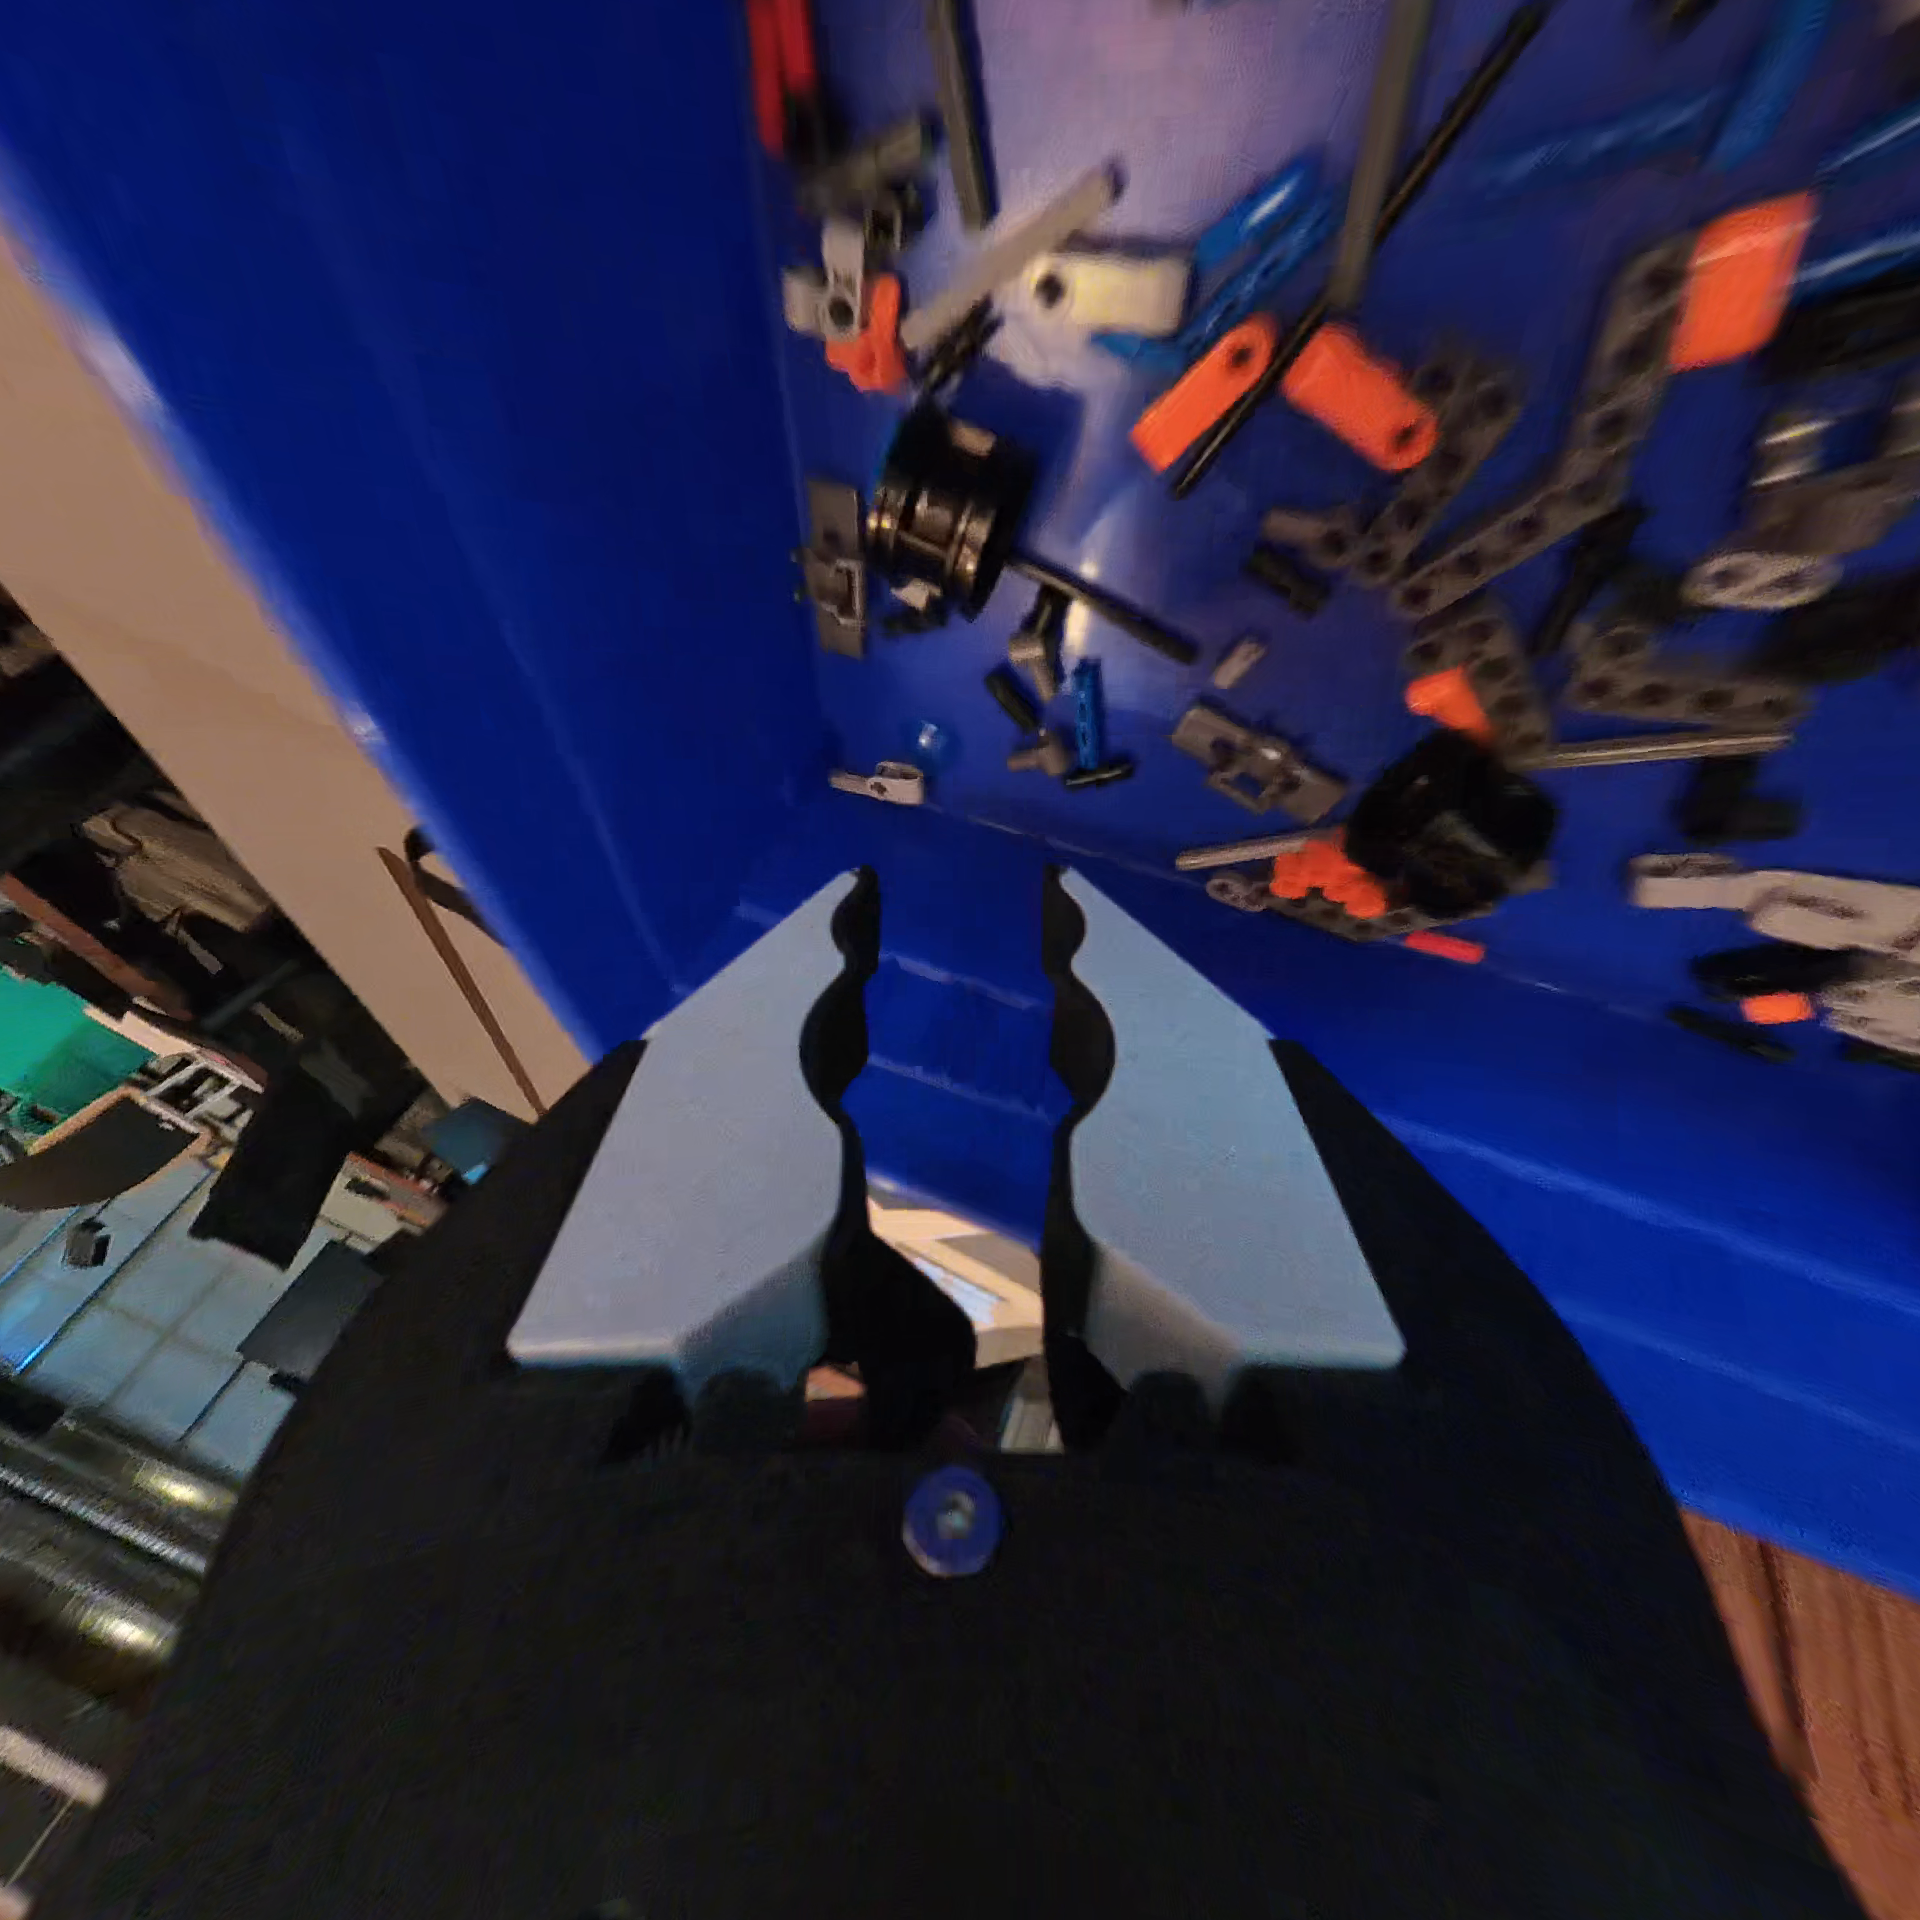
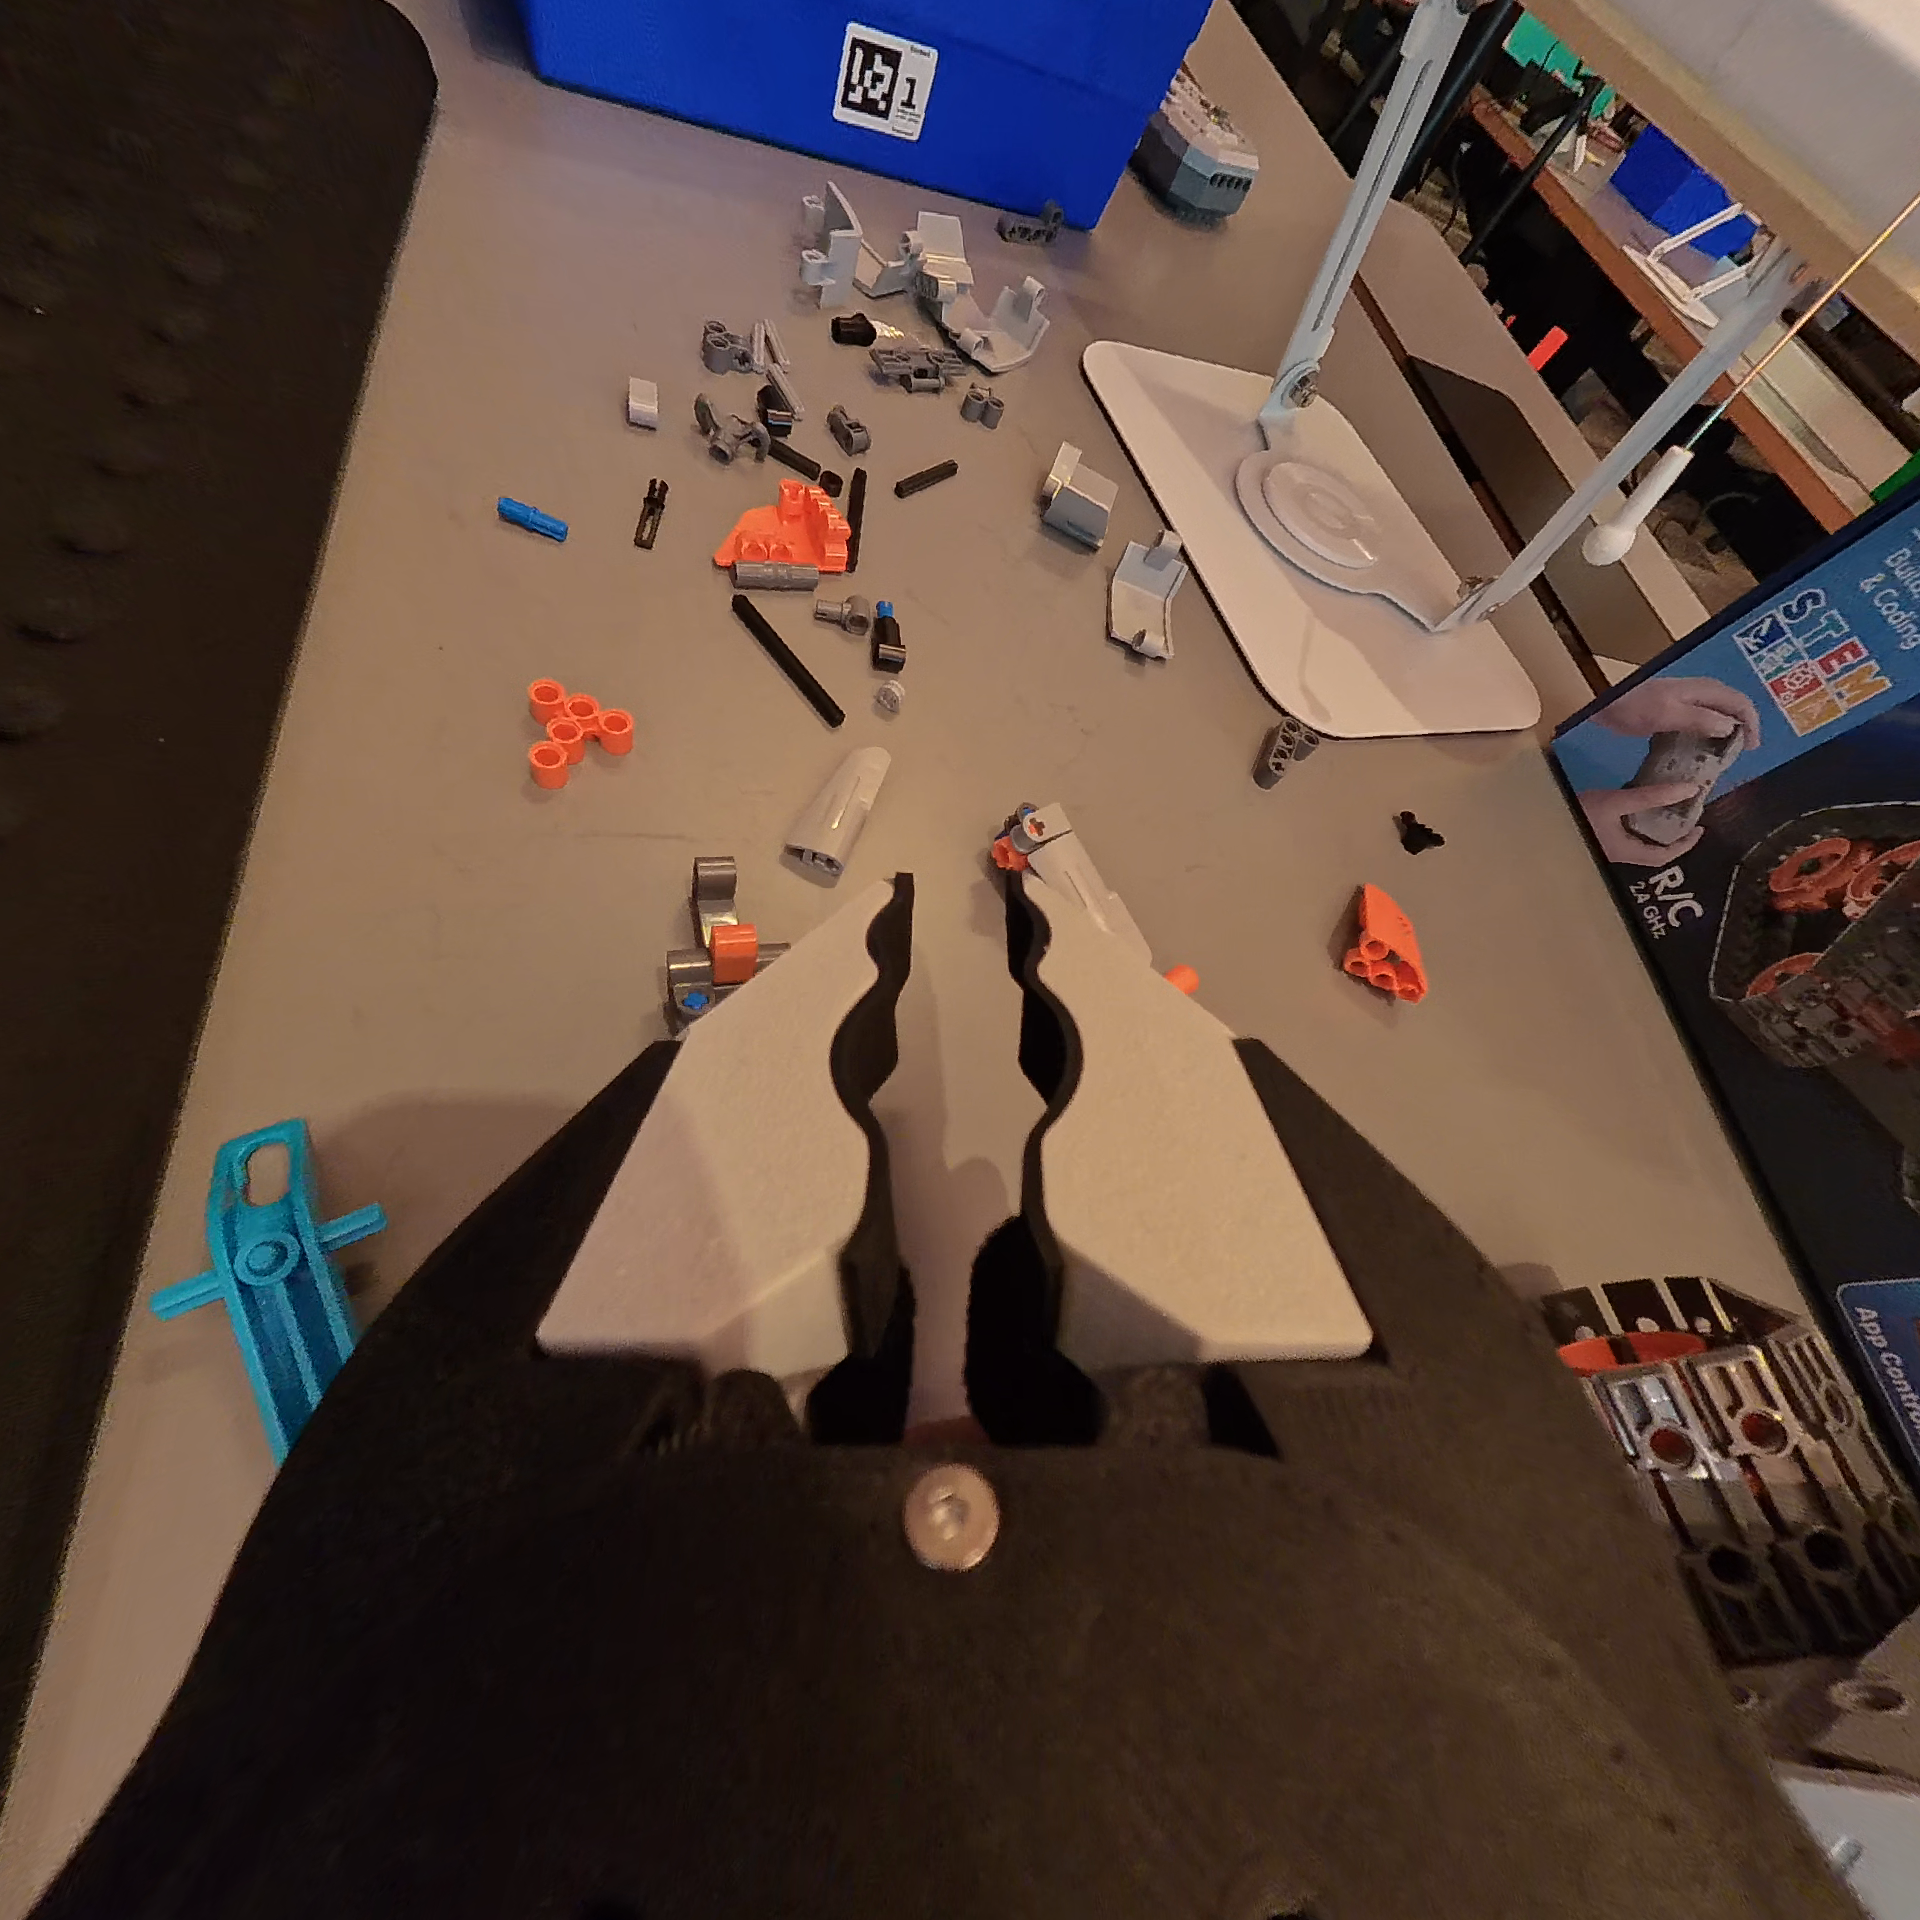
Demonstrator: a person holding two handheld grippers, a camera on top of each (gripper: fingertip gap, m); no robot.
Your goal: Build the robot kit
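Note:
In the left wrist view my left gripper is open and empty, hanging over the rim of a blue bin. The bin's floor holds several loose building-kit parts: a black wheel hub, orange connectors and grey beams. In the right wrist view my right gripper is open and empty above a grey table. A grey-and-orange part lies just past its right fingertip. A grey cone-shaped piece and a grey-orange joint piece lie by its left finger.
On the table lie an orange cross connector, a black axle, an orange panel, an orange wedge and a turquoise tool. A blue bin stands far off, with a white lamp base, a printed kit box and a partly built model on the right. To the grey cone-shaped piece: right tips about 6 centimetres, left tips about 50 centimetres.

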